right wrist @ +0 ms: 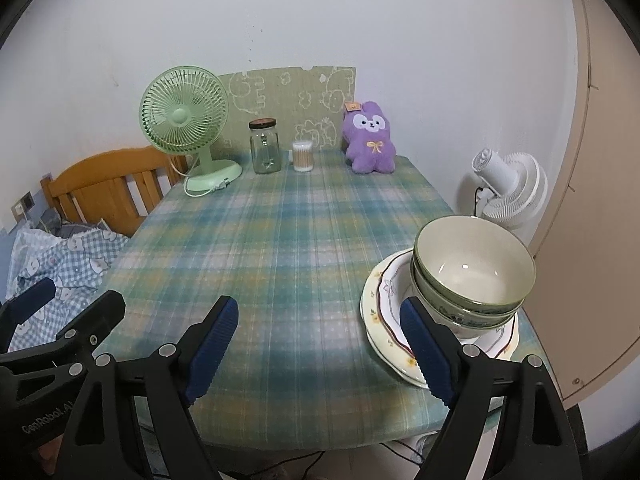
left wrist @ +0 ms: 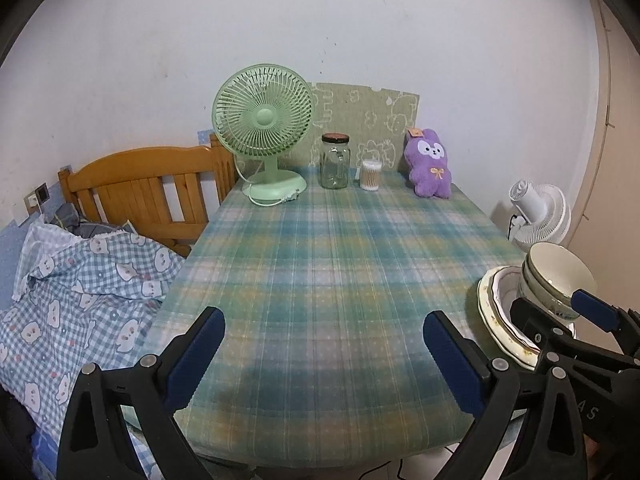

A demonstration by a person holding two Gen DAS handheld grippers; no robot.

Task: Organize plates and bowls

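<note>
Stacked cream bowls with green rims (right wrist: 476,268) sit on a pile of white flower-edged plates (right wrist: 380,320) at the near right corner of the plaid-covered table (right wrist: 280,240). My right gripper (right wrist: 318,320) is open with nothing between its blue pads; its right finger (right wrist: 424,344) overlaps the plates' left rim in this view. My left gripper (left wrist: 324,344) hangs open over the table's near edge, empty. In the left wrist view the bowls (left wrist: 556,276) and plates (left wrist: 496,312) show at the right, partly hidden by the right gripper (left wrist: 554,306).
At the table's far end stand a green desk fan (right wrist: 184,120), a glass jar (right wrist: 264,148), a cotton-swab tub (right wrist: 302,156) and a purple plush toy (right wrist: 370,140). A white fan (right wrist: 504,184) stands beyond the right edge. A wooden bed frame (left wrist: 148,184) with checked bedding (left wrist: 80,280) lies left.
</note>
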